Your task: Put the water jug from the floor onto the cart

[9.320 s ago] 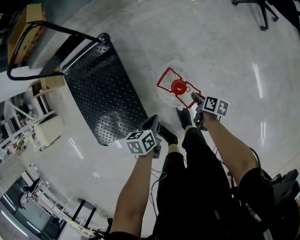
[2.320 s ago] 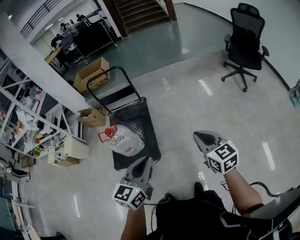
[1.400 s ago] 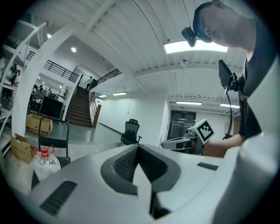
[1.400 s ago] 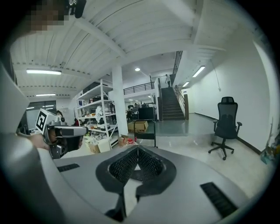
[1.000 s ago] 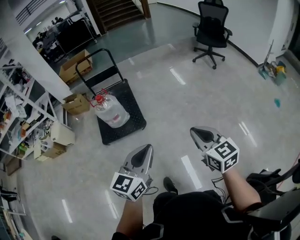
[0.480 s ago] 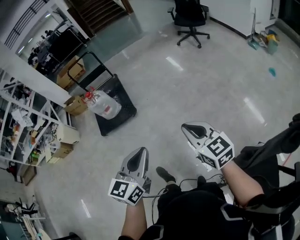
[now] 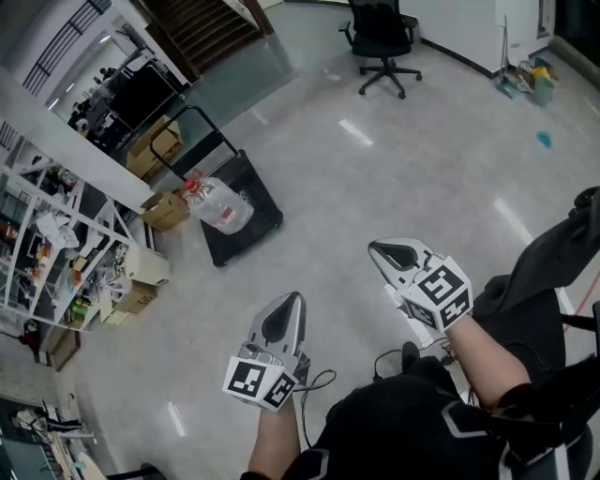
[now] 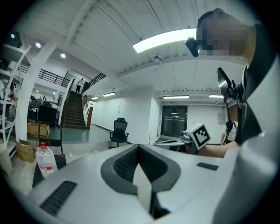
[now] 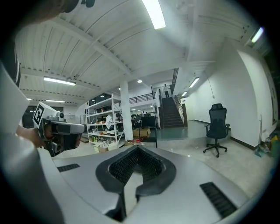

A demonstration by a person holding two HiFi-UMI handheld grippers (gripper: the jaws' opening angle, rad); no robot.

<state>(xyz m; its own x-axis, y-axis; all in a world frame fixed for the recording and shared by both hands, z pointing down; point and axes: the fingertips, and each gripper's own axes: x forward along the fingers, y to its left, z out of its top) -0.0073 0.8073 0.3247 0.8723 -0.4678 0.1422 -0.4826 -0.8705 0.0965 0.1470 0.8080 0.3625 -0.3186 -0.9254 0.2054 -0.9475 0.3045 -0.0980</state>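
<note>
The clear water jug point(image 7: 217, 206) with a red cap and red handle stands on the black cart point(image 7: 260, 214), far off at the upper left of the head view. In the left gripper view the jug point(image 8: 44, 159) shows at the far left. My left gripper point(image 7: 292, 299) is shut and empty, held close to my body. My right gripper point(image 7: 373, 247) is also shut with nothing in it. Both point across the open floor, well apart from the cart. In the right gripper view only the jug's red cap point(image 9: 138, 140) peeks above the jaws.
Metal shelves point(image 7: 42, 248) full of clutter line the left side, with cardboard boxes point(image 7: 166, 210) beside the cart. A black office chair point(image 7: 382, 37) stands at the far end. Cleaning gear point(image 7: 523, 75) sits at the top right. Stairs point(image 7: 202, 23) rise behind the cart.
The jug, once on the floor beside the cart, now stands on it. Over the last second the cart and jug have slid further away to the upper left; both grippers stay shut and empty.
</note>
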